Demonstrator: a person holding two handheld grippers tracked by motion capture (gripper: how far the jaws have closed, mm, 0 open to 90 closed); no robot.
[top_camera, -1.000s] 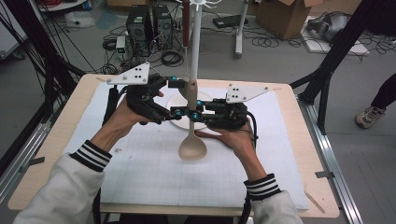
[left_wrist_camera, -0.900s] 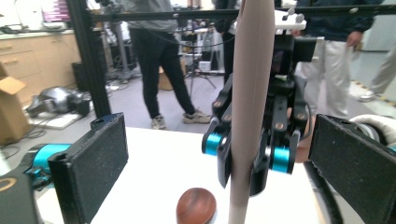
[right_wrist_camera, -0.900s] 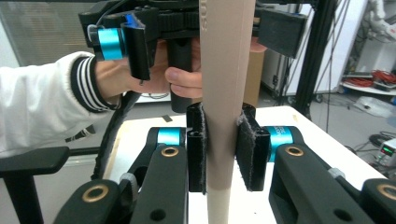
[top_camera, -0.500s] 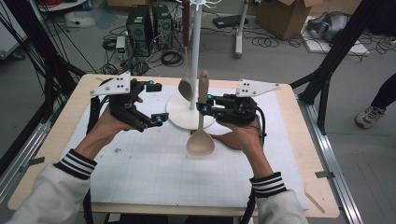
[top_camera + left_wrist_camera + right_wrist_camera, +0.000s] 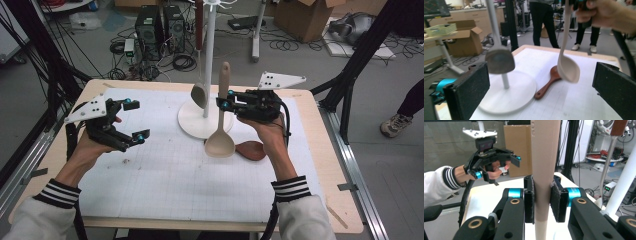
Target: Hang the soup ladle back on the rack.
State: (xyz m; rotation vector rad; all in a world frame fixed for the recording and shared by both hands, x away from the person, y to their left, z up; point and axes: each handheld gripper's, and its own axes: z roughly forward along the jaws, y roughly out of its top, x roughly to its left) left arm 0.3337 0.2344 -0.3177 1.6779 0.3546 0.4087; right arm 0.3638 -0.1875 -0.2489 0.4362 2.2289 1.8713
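My right gripper (image 5: 223, 103) is shut on the handle of a pale wooden spoon (image 5: 220, 142), which it holds upright above the mat with the bowl down. In the right gripper view the handle (image 5: 544, 157) stands clamped between the two pads (image 5: 529, 200). My left gripper (image 5: 136, 120) is open with nothing in it, off to the left over the mat. Its own view looks between wide jaws at the pale spoon's bowl (image 5: 569, 68). A white stand (image 5: 202, 122) carries a dark hanging spoon (image 5: 198, 94). A reddish-brown spoon (image 5: 250, 150) lies on the mat.
The white gridded mat (image 5: 165, 185) covers most of the wooden table (image 5: 340, 200). The stand's pole (image 5: 209, 60) rises just left of the held spoon. Black frame posts (image 5: 360, 60), cables and boxes sit on the floor beyond. People stand behind the table (image 5: 544, 22).
The left gripper has come away from the spoon handle and moved left, open. The right gripper has lifted the pale spoon up and a little to the right.
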